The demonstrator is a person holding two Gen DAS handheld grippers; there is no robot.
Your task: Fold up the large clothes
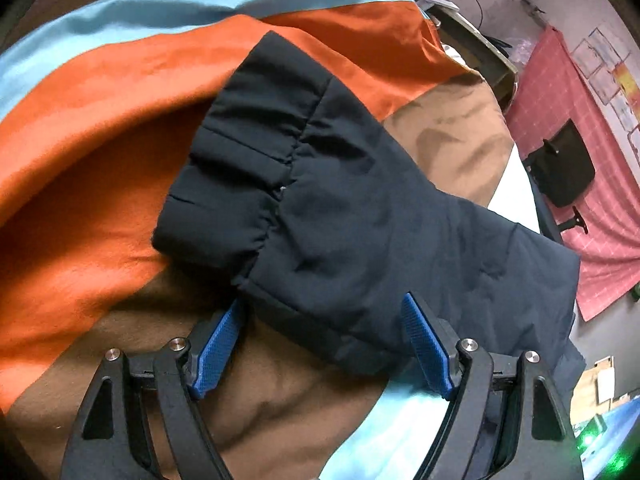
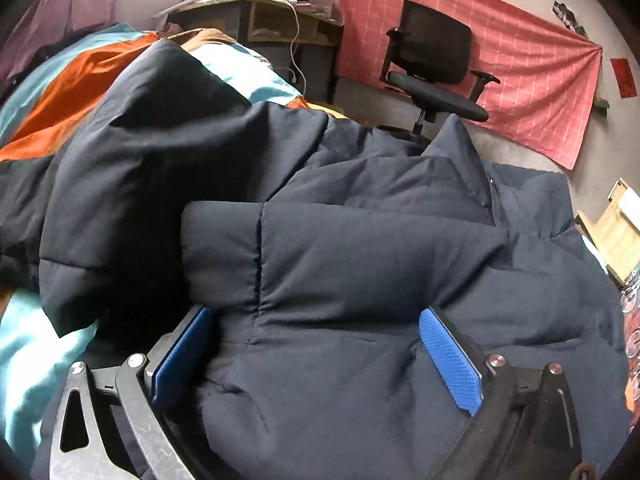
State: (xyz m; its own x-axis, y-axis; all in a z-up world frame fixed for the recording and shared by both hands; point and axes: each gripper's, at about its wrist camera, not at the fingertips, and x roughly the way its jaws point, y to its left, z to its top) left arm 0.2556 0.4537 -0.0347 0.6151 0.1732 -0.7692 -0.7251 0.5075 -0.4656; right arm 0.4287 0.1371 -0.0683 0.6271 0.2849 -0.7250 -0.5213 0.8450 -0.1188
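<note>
1. While the dark puffy jacket (image 2: pixel 340 264) is lying on the bed's striped cover (image 1: pixel 100 92), both hand-held grippers are hovering over it, gripping nothing.
2. Left hand-held gripper (image 1: pixel 324 344) is sitting spread wide, with the sleeve cuff (image 1: pixel 232 176) just ahead of its fingertips.
3. Right hand-held gripper (image 2: pixel 316 352) is gaping fully, with the folded sleeve (image 2: pixel 320 256) lying between and ahead of its pads.
4. I'm thinking: pinch deep past the padding, take both layers, and keep the two grabs even.

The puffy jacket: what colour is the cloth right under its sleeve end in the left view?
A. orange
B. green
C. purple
A: the dark navy puffy jacket has its elastic cuff lying on the orange stripe of the bed cover.
</note>
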